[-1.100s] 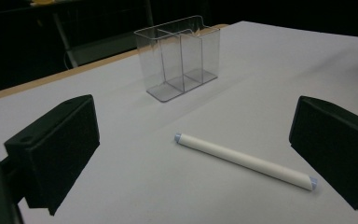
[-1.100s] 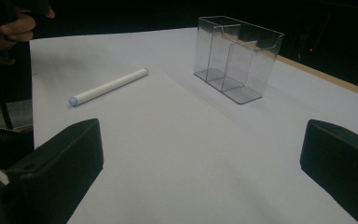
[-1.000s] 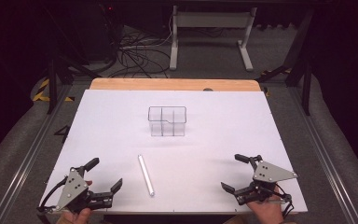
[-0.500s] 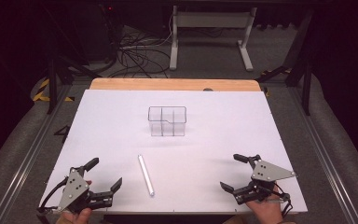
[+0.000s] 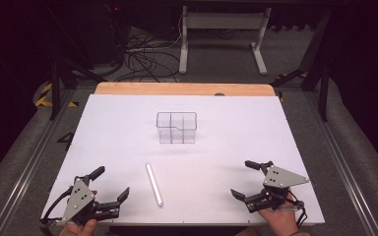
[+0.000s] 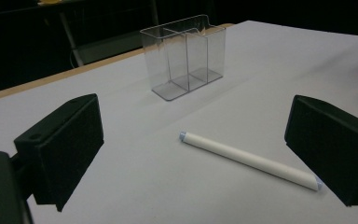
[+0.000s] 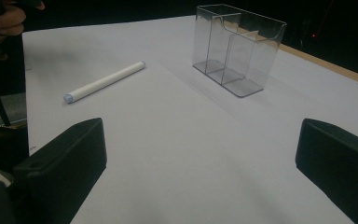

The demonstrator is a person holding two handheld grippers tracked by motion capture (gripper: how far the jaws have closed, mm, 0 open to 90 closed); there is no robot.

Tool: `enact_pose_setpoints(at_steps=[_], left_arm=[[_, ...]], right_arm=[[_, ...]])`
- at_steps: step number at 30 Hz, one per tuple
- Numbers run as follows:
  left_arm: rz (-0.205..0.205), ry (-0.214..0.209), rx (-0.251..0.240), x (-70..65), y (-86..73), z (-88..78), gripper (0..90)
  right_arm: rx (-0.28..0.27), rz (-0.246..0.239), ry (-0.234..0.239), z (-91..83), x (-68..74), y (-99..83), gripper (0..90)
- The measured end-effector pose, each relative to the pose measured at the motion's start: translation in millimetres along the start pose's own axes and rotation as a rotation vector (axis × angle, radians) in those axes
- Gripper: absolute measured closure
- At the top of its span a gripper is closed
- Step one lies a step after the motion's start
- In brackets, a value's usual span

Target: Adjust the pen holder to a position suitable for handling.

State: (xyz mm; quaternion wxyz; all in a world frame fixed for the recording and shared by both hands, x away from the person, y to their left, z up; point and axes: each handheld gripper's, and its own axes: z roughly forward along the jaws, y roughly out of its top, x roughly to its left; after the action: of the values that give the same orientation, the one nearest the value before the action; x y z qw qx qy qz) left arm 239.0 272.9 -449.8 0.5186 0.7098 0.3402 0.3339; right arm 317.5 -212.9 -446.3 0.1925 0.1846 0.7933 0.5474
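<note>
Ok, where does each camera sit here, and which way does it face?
High view: above the near edge, looking forward and down; left gripper, right gripper.
Left gripper view: between its open jaws, facing the white stick and clear organizer.
Right gripper view: likewise; the other hand shows.
All share stick and organizer.

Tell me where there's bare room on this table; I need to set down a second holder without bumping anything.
The white table top is mostly bare. Free patches: the whole far strip behind the clear holder, both sides of it out to the table edges, and the stretch between the white stick and the right tool. It is tightest at the near left, between the stick and the left tool.
</note>
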Motion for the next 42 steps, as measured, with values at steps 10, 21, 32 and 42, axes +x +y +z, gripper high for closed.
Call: enact_pose_setpoints(at_steps=[10, 21, 32, 42], left_arm=[[0.000, 0.005, 0.003, -0.5, -0.1, 0.8, 5.5], [0.000, 0.002, 0.006, -0.2, -0.2, 1.2, 5.7], [0.001, -0.003, 0.010, -0.5, -0.2, 2.7, 5.9], [0.001, -0.001, 0.011, -0.1, -0.4, 2.8, 6.0]], right_arm=[[0.008, -0.002, 0.024, 16.7, -3.8, 17.5, 2.3], [0.017, -0.041, 0.045, 32.6, -4.8, 36.9, 2.3], [0.021, -0.028, 0.079, 30.2, -9.4, 50.3, 13.6], [0.093, -0.086, 0.135, 36.9, -17.3, 76.9, 18.4]])
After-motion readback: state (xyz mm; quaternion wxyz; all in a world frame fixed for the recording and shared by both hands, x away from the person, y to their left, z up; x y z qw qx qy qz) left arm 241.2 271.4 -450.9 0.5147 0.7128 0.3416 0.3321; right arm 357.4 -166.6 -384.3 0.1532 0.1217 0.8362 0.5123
